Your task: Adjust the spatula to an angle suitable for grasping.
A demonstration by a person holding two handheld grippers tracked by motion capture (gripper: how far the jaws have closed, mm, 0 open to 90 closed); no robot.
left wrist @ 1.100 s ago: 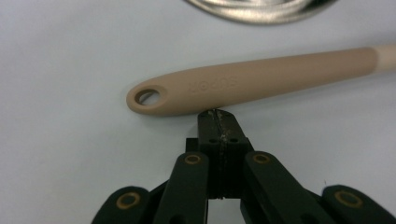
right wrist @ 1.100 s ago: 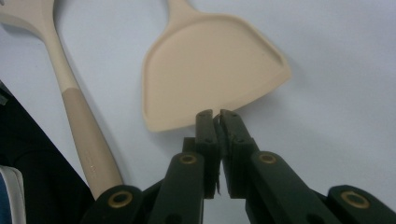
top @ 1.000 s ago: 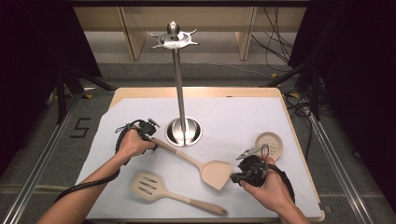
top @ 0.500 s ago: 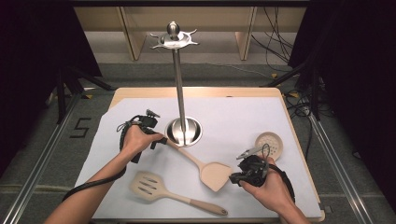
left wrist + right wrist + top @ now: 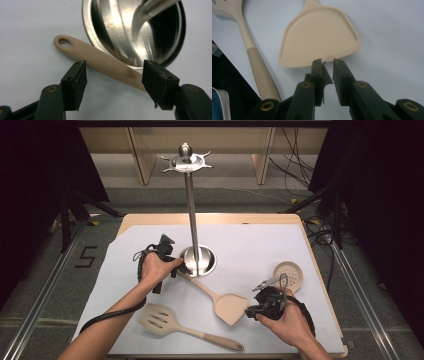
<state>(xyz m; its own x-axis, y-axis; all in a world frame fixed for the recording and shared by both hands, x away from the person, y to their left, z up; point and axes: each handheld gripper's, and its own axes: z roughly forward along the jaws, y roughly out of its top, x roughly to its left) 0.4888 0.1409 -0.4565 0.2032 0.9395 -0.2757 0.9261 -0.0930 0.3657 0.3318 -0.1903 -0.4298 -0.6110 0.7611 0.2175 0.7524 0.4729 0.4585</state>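
Jaws of our left gripper (image 5: 113,86) have just been opening and stand spread astride the solid turner's (image 5: 216,296) handle without pressing it, beside the steel stand's base (image 5: 130,32), whose far rim is cut off. Our right gripper (image 5: 327,62) has just been opening too, a narrow empty gap at the blade's edge; the slotted turner (image 5: 249,50) is cropped.

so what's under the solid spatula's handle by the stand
The spatula handle lies on the white sheet, crossing over the rim of the steel base. The left gripper's open jaws straddle it. The rim directly beneath is hidden.
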